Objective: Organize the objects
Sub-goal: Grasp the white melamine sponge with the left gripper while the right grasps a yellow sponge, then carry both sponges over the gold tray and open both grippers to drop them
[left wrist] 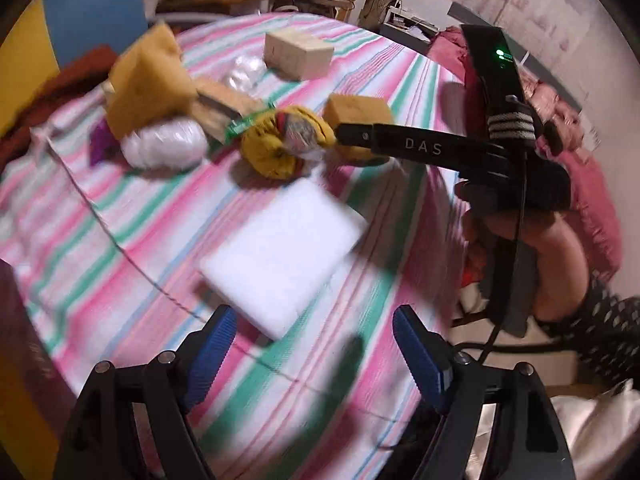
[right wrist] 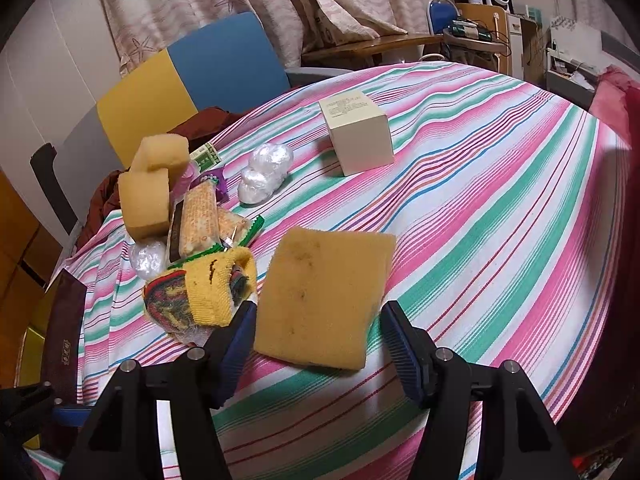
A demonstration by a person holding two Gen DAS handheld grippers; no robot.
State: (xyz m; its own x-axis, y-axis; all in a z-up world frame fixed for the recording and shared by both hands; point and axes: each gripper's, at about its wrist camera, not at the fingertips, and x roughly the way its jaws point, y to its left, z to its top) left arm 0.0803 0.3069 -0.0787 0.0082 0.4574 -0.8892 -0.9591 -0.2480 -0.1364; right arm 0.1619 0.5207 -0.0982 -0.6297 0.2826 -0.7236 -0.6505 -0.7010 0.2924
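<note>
Left gripper (left wrist: 312, 354) jaws wide apart, empty, above flat white foam slab (left wrist: 282, 254) on striped pink-green tablecloth (left wrist: 120, 216); right gripper (right wrist: 316, 344) clamped on yellow rectangular sponge (right wrist: 320, 300).

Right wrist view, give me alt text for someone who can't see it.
The right gripper holds a yellow sponge over a striped tablecloth. A pile of sponges and packets lies left, a white box behind.
</note>
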